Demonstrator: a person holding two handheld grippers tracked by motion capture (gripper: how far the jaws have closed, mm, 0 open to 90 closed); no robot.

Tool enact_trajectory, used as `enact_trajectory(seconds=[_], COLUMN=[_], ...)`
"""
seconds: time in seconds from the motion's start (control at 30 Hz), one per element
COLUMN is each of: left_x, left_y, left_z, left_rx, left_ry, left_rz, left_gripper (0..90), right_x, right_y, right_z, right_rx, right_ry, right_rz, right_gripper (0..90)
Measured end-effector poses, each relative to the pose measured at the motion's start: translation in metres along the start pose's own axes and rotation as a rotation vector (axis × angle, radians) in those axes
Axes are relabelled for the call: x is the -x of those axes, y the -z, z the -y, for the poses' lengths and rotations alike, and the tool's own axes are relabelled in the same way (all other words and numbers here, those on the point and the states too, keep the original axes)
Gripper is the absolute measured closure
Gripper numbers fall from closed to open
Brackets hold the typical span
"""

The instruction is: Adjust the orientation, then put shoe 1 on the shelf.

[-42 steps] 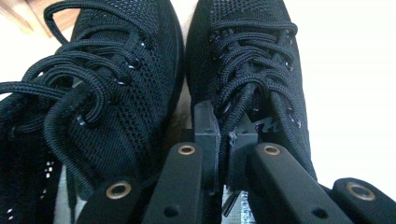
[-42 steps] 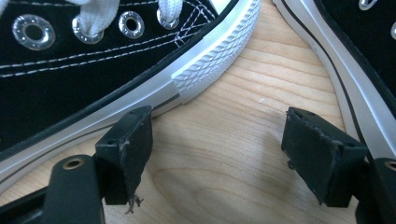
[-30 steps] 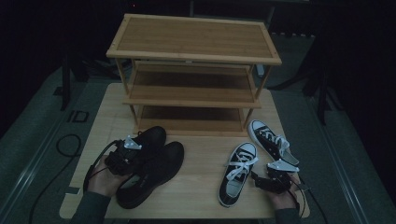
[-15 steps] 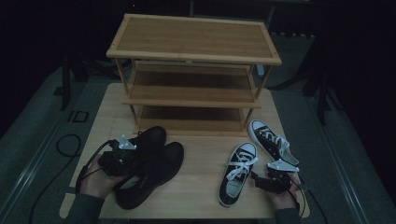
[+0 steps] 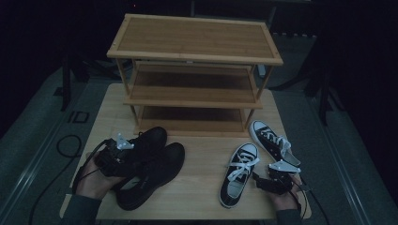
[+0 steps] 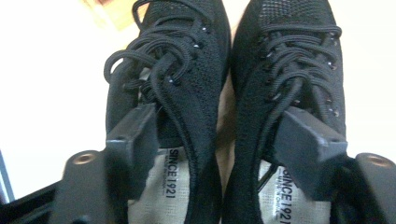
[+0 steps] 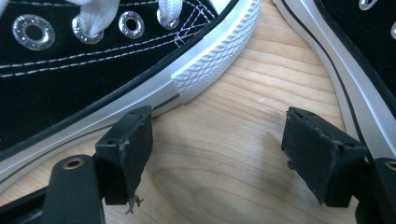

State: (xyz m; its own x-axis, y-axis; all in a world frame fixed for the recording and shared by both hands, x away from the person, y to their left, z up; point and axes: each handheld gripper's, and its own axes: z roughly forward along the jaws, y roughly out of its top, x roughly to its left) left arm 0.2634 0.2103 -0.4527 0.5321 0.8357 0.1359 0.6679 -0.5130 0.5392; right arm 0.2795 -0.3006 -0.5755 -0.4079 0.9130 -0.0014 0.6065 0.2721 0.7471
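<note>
my left claw sits wide over the black shoes at the desk's front left — one jaw inside each shoe. my right claw gapes empty between the sneakers.

Right gripper: jaws spread wide, nothing between them but bare wooden table. Left jaw tip just beside white ribbed sole of black canvas sneaker. Second sneaker just beyond right jaw, white sole edge facing inward.
</note>
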Motion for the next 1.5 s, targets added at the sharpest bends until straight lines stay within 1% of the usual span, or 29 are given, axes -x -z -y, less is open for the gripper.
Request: enact_trajectory(seconds=[0.07,0.1,0.17,0.2,0.23,0.27,0.3,0.33,0.4,0.47,0.6,0.63,0.7,0.73,0.87,0.93,1.03,1.1,1.13,1.17,1.2,1.23,1.27,1.3,1.33,1.37,1.5], left_x=[-0.001,-0.003,-0.004,-0.004,-0.009,-0.011,-0.012,-0.014,-0.017,-0.02,-0.022,-0.022,-0.022,-0.022,-0.023,-0.022,-0.023,-0.023,-0.024,-0.024,-0.025,-0.025,-0.025,-0.025,-0.025,-0.024,-0.022], left_y=[-0.001,-0.002,-0.003,-0.003,-0.005,-0.006,-0.008,-0.009,-0.011,-0.013,-0.016,-0.017,-0.017,-0.017,-0.02,-0.022,-0.025,-0.026,-0.026,-0.026,-0.026,-0.026,-0.027,-0.027,-0.027,-0.028,-0.033], left_z=[0.001,0.002,0.002,0.002,0.003,0.004,0.005,0.006,0.007,0.009,0.011,0.012,0.013,0.012,0.011,0.01,0.011,0.011,0.01,0.01,0.01,0.01,0.009,0.009,0.008,0.008,0.005], left_rx=[0.004,0.011,0.013,0.013,0.013,0.009,0.013,0.015,0.014,0.007,-0.001,-0.006,-0.006,-0.013,-0.019,-0.025,-0.031,-0.029,-0.027,-0.027,-0.025,-0.025,-0.023,-0.023,-0.024,-0.024,-0.038], left_ry=[0.006,0.009,0.016,0.016,0.029,0.034,0.025,0.027,0.041,0.047,0.049,0.026,0.022,0.022,0.018,0.015,0.014,0.015,0.02,0.02,0.011,0.011,-0.002,-0.002,-0.015,-0.016,-0.02], left_rz=[0.007,0.016,0.017,0.017,0.039,0.05,0.07,0.082,0.102,0.112,0.124,0.143,0.141,0.148,0.144,0.139,0.148,0.154,0.168,0.168,0.182,0.182,0.193,0.193,0.194,0.203,0.203], left_gripper=[27.1,26.4,26.1,23.2,21.7,19.8,20.6,21.8,21.1,19.8,19.7,19.9,19.9,20.0,20.1,21.6,24.1,27.0,29.0,31.7,33.7,35.6,37.8,39.2,39.2,42.7,45.1], right_x=[0.0,0.0,0.0,0.0,0.0,0.0,0.0,0.0,0.0,0.0,0.0,0.0,0.0,0.0,0.0,0.0,0.0,0.0,0.0,0.0,0.0,0.0,0.0,0.0,0.0,0.0,0.0], right_y=[0.0,0.0,0.0,0.0,0.0,0.0,0.0,0.0,0.0,0.0,0.0,0.0,0.0,0.0,0.0,0.0,0.0,0.0,0.0,0.0,0.0,0.0,0.0,0.0,0.0,0.0,0.0], right_z=[0.0,0.0,0.0,0.0,0.0,0.0,0.0,0.0,0.0,0.0,0.0,0.0,0.0,0.0,0.0,0.0,0.0,0.0,0.0,0.0,0.0,0.0,0.0,0.0,0.0,0.0,0.0], right_rx=[0.0,0.0,0.0,0.0,0.0,0.0,0.0,0.0,0.0,0.0,0.0,0.0,0.0,0.0,0.0,0.0,0.0,0.0,0.0,0.0,0.0,0.0,0.0,0.0,0.0,0.0,0.0], right_ry=[0.0,0.0,0.0,0.0,0.0,0.0,0.0,0.0,0.0,0.0,0.0,0.0,0.0,0.0,0.0,0.0,0.0,0.0,0.0,0.0,0.0,0.0,0.0,0.0,0.0,0.0,0.0], right_rz=[0.0,0.0,0.0,0.0,0.0,0.0,0.0,0.0,0.0,0.0,0.0,0.0,0.0,0.0,0.0,0.0,0.0,0.0,0.0,0.0,0.0,0.0,0.0,0.0,0.0,0.0,0.0], right_gripper=[24.7,24.7,24.7,24.7,24.7,24.7,24.7,24.7,24.7,24.7,24.7,24.7,24.7,24.7,24.7,24.7,24.7,24.7,24.7,24.7,24.7,24.7,24.7,24.7,24.7,24.7,24.7])
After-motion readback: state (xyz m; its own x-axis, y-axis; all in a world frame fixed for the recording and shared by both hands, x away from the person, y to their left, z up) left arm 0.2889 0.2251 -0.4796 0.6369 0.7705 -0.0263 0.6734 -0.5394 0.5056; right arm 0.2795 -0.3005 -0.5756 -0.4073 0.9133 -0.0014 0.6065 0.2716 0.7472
